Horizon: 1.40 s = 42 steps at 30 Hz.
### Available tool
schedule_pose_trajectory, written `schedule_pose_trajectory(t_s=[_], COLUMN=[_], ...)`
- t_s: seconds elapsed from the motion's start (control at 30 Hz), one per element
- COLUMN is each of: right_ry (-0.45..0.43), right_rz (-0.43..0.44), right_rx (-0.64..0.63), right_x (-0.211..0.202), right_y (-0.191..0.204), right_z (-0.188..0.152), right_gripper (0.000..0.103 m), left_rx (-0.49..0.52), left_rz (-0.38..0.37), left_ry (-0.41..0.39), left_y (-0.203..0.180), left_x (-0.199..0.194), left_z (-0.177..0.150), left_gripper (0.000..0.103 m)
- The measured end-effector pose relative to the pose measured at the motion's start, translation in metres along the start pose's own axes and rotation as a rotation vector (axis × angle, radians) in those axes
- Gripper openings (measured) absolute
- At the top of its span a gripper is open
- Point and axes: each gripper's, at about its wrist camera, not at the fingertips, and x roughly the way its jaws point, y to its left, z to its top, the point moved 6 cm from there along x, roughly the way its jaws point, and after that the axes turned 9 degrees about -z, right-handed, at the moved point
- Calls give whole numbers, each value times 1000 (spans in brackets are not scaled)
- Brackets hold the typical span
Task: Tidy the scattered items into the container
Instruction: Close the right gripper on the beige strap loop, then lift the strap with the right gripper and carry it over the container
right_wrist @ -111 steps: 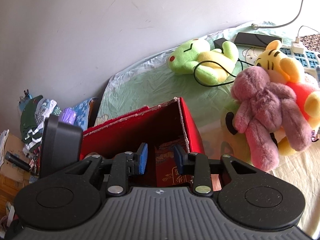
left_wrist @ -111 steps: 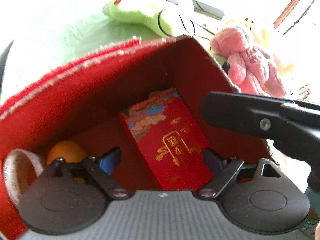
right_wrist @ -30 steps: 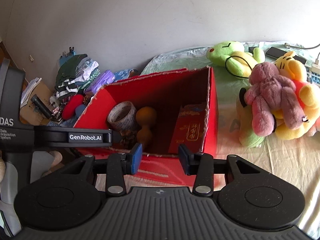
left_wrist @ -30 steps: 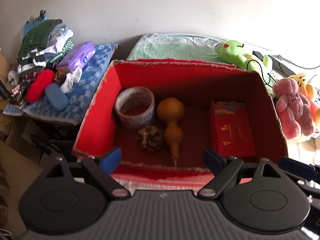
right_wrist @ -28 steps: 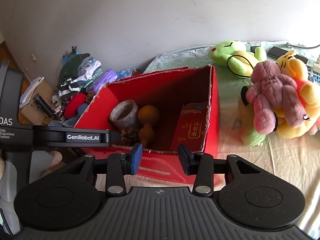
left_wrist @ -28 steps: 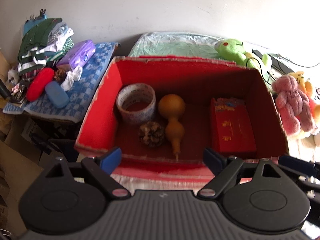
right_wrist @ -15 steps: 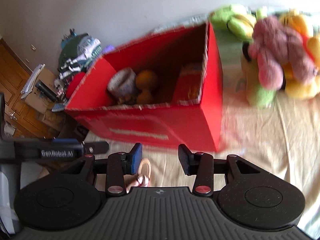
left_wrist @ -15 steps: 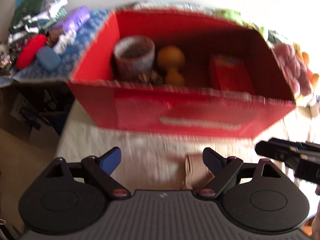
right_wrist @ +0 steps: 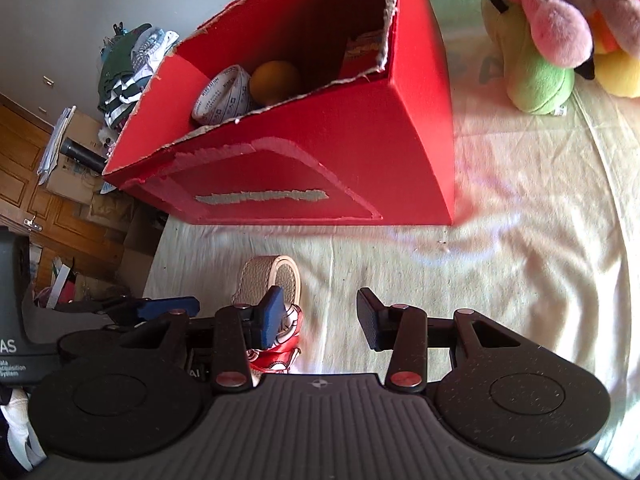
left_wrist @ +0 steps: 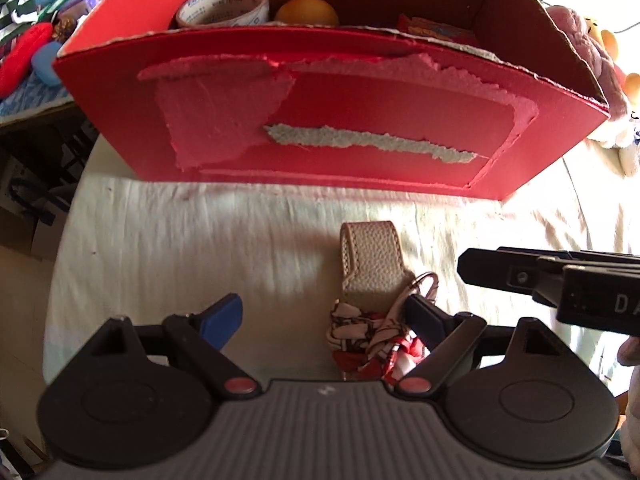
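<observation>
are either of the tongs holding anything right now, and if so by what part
Nothing is held. The left tongs and right tongs both stand open above the beige leather key fob, which lies on the sheet.

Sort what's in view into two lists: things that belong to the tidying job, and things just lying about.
Job:
- red cardboard box
- beige leather strap with patterned scarf, on the sheet before the box
- tape roll, orange gourd, red envelope pack, already inside

Lying about:
- plush toys
- pile of clothes
</observation>
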Motion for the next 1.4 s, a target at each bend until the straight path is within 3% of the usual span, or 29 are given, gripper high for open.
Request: schedule_pose_trajectory(t_s=[0.27,0.47,0.57,0.73,1.07,1.4], right_ry=[37,68,84,142,202,198], right_rz=[7,30,47,75,137,163], right_rx=[12,-2,-9,-26,-40,-48], right_x=[7,13,15,25,35,31], right_y=[-3,1,4,10,23,24], right_z=[-2,-3,-3,-7,-13,-11], right_gripper=[44,45,51,51,50,38], left_rx=[12,51,80,90,184,187], left_rz=[-15,-127,-127,-149,-96,-121], left_ry=[2,62,92,115,78,39], left_y=[-2,-12,-16,-19,-24,-24], left_x=[0,6,11,17,17,6], left_z=[-2,-13,-20,-25,-27,-23], left_gripper=[88,88,88,88,52,49])
